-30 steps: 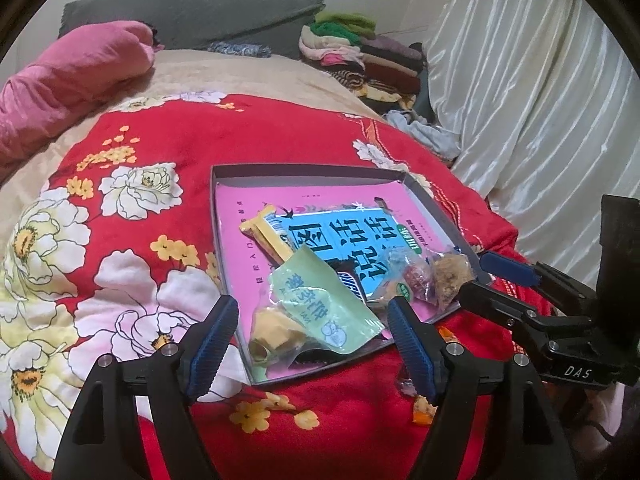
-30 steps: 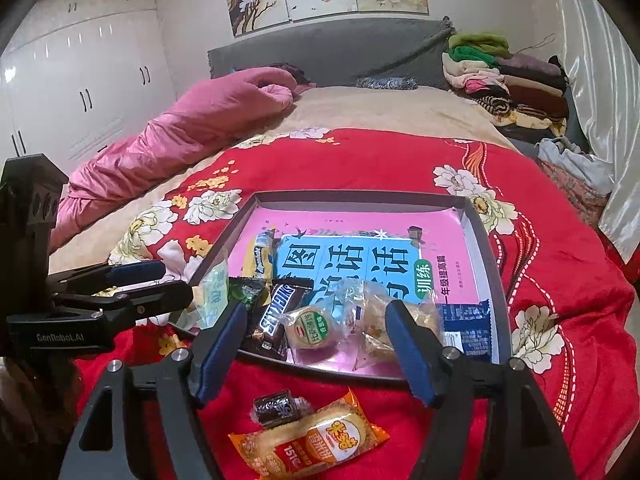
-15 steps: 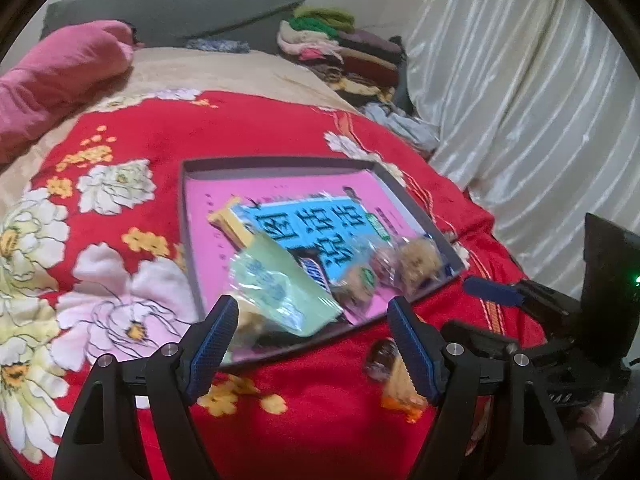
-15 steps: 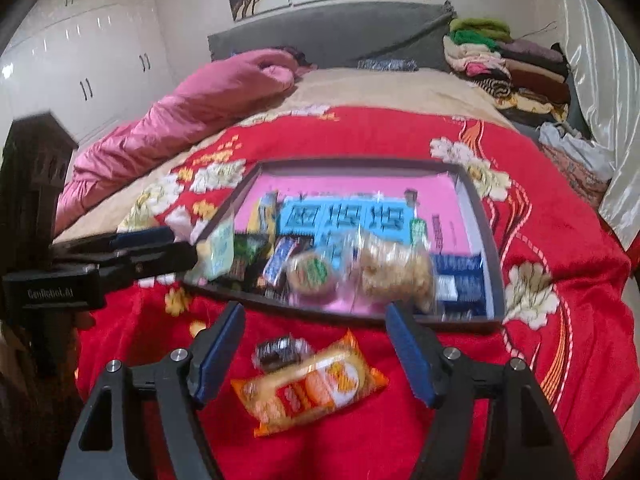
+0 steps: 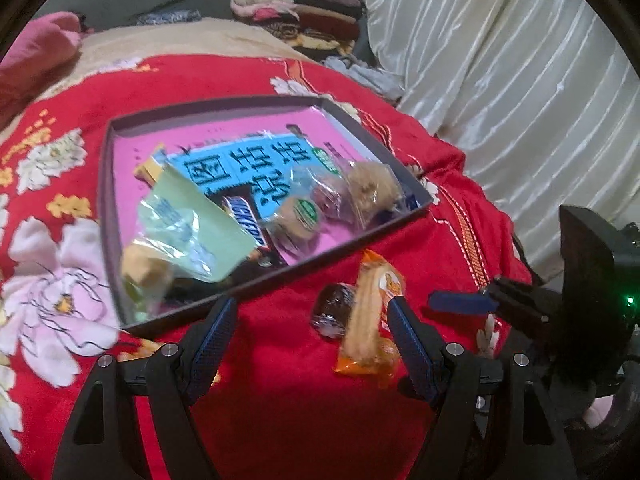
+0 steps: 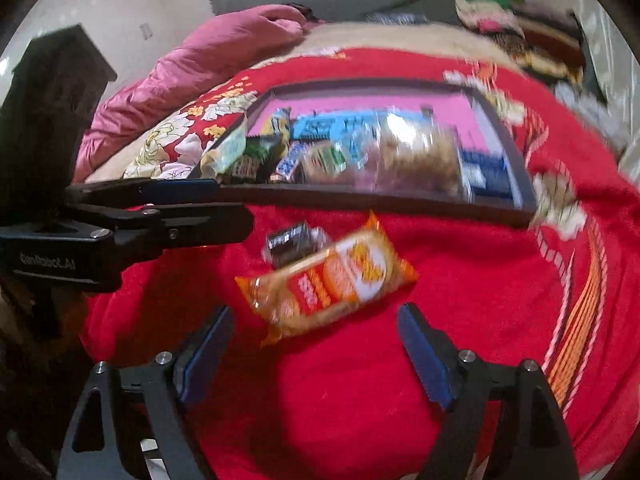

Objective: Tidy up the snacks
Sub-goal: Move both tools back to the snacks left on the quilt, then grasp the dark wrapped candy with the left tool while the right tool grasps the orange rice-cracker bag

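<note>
Both tongs, right tongs [image 6: 316,344] and left tongs [image 5: 312,336], were held wide and empty. The orange packet [image 6: 328,280] was seen on the bed [image 6: 460,320], at 6 o'clock of the tray [image 6: 380,200], touching a dark candy [image 6: 290,240]. That candy could easily be caught along with the slippery packet.

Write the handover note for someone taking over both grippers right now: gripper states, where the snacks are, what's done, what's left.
Left gripper: open, empty, over the blanket near the tray.
Right gripper: open, empty, facing the orange packet.
Done: most snacks lie in the tray, on the pink book.
Left: the orange packet and the dark candy beside it lie on the blanket outside the tray's near rim. The right gripper looks best placed for the packet.
</note>
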### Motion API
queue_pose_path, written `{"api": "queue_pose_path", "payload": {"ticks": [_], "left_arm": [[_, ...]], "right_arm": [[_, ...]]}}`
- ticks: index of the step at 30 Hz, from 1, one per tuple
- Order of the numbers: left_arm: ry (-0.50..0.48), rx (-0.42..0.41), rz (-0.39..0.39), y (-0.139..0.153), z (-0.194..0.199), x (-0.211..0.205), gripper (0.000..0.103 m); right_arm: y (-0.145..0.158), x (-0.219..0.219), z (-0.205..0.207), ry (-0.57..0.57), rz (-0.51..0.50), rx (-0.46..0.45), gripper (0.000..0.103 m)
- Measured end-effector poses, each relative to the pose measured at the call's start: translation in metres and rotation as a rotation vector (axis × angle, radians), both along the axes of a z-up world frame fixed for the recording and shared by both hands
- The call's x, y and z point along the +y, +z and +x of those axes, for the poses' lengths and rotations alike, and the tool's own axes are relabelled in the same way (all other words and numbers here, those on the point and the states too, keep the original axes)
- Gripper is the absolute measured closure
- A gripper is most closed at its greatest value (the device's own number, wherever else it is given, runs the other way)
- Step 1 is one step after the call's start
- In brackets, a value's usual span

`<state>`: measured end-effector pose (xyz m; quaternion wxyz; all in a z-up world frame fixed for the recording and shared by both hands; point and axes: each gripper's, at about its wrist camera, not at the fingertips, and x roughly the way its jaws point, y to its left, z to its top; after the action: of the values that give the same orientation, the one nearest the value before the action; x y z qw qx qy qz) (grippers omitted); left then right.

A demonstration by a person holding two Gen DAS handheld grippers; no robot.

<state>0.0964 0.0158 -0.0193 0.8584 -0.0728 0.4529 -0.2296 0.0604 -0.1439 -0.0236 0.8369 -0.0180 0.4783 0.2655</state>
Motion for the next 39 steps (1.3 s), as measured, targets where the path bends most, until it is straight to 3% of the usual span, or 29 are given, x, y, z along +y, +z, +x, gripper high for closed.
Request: {"api": "queue_pose_path", "payload": {"ticks": [3,5,9,14,16,23,32,39], "left_arm": [[-0.008,0.017,-0.01,-0.007,0.003,-0.004,0.025],[-0.016,0.031,-0.007,-0.013,0.006,-0.009,0.031],[-0.028,0.056,-0.004,-0.022,0.011,-0.017,0.048],[-0.048,0.099,-0.04,-0.029,0.018,-0.022,0.059],[-0.058,0.115,-0.049,-0.033,0.02,-0.025,0.073],[-0.048,0.168,-0.114,-0.038,0.025,-0.015,0.075],[0.003,0.044,-0.111,0.001,0.016,0.005,0.075],[0.033,0.01,-0.122,0.009,0.019,0.019,0.075]], "right_arm": [[-0.003,-0.007,0.0,-0.029,0.018,0.034,0.02],[-0.004,-0.011,0.001,-0.046,0.035,0.049,0.02],[-0.006,-0.014,0.004,-0.056,0.068,0.078,0.02],[-0.01,-0.005,0.006,-0.037,0.077,0.085,0.02],[-0.011,-0.001,0.009,-0.034,0.079,0.085,0.02],[-0.018,0.013,0.02,-0.025,0.08,0.093,0.021],[-0.023,0.033,0.042,-0.021,0.051,0.054,0.036],[-0.018,0.03,0.059,-0.073,0.172,0.073,0.037]]}}
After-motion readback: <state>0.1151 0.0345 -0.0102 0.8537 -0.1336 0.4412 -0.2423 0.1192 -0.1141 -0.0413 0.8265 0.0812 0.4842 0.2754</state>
